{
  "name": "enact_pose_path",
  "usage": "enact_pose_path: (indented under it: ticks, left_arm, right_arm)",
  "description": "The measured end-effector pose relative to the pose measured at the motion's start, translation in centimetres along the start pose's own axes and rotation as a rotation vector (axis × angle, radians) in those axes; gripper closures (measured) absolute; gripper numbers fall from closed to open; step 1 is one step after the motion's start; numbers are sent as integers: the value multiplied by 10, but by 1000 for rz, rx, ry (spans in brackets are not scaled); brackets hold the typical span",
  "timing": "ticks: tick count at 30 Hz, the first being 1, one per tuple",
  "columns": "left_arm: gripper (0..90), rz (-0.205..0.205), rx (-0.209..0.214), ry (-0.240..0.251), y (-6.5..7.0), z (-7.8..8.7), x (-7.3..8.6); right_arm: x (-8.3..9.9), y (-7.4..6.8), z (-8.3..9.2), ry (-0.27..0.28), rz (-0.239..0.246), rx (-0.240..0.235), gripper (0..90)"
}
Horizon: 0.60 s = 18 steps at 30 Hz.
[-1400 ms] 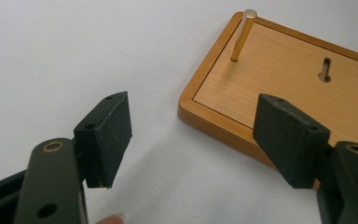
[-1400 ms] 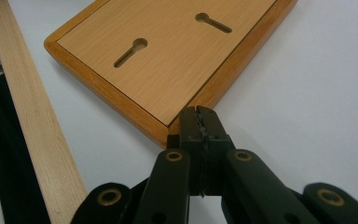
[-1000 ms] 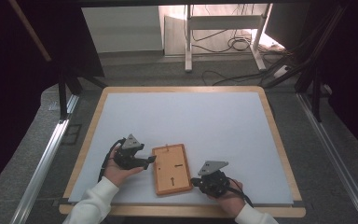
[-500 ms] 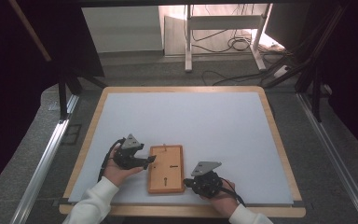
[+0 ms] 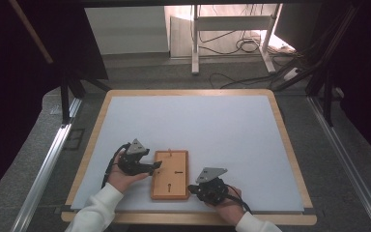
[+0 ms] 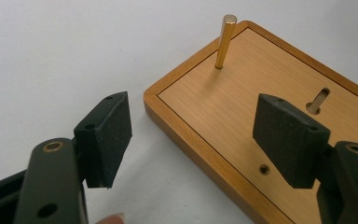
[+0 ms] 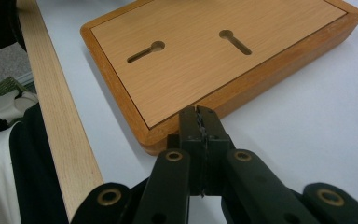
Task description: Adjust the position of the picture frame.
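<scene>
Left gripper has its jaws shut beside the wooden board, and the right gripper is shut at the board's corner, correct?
Not quite. The left gripper has its jaws open, straddling the edge of the wooden board, as the left gripper view shows. The right gripper is indeed shut at the board's corner.

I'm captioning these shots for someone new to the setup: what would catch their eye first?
The wooden board near the table's front edge, with two keyhole slots and a brass pin standing upright near one end. The left gripper straddles the board's edge with its jaws wide open, while the right gripper sits at a corner of the board with its jaws pressed together.
</scene>
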<state>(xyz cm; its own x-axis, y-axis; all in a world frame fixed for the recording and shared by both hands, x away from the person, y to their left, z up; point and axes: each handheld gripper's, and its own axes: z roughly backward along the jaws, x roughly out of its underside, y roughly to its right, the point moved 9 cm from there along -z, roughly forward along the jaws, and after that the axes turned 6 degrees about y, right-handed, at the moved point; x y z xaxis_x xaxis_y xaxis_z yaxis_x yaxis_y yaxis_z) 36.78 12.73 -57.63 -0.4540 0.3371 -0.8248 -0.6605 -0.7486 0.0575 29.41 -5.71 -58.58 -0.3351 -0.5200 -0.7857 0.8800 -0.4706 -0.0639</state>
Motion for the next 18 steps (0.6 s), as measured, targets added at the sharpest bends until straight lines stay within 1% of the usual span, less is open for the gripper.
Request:
enact_pose_path:
  ticks: [3, 6, 8, 9, 10, 11, 13, 15, 18]
  left_arm:
    - [282, 1, 0, 3, 0, 1, 0]
    - [281, 3, 0, 8, -1, 2, -1]
    - [281, 5, -1, 14, -1, 4, -2]
    - [282, 6, -2, 16, -2, 4, -2]
    - [282, 6, -2, 17, -2, 4, -2]
    - [282, 6, -2, 17, -2, 4, -2]
    - [282, 5, 0, 13, -2, 3, -1]
    - [282, 0, 1, 10, -1, 3, -1]
    - [281, -1, 2, 12, 0, 3, -1]
  right_arm:
    - [-1, 0, -1, 2, 3, -2, 900]
    - [1, 1, 1, -3, 2, -16, 900]
    - [2, 5, 5, 1, 7, -5, 900]
    - [2, 8, 8, 5, 5, 3, 900]
    - [3, 17, 17, 18, 2, 23, 900]
    - [3, 17, 17, 18, 2, 23, 900]
    - [4, 25, 25, 27, -11, 42, 900]
    - [9, 35, 35, 30, -18, 68, 900]
    - [17, 50, 48, 36, -45, 99, 900]
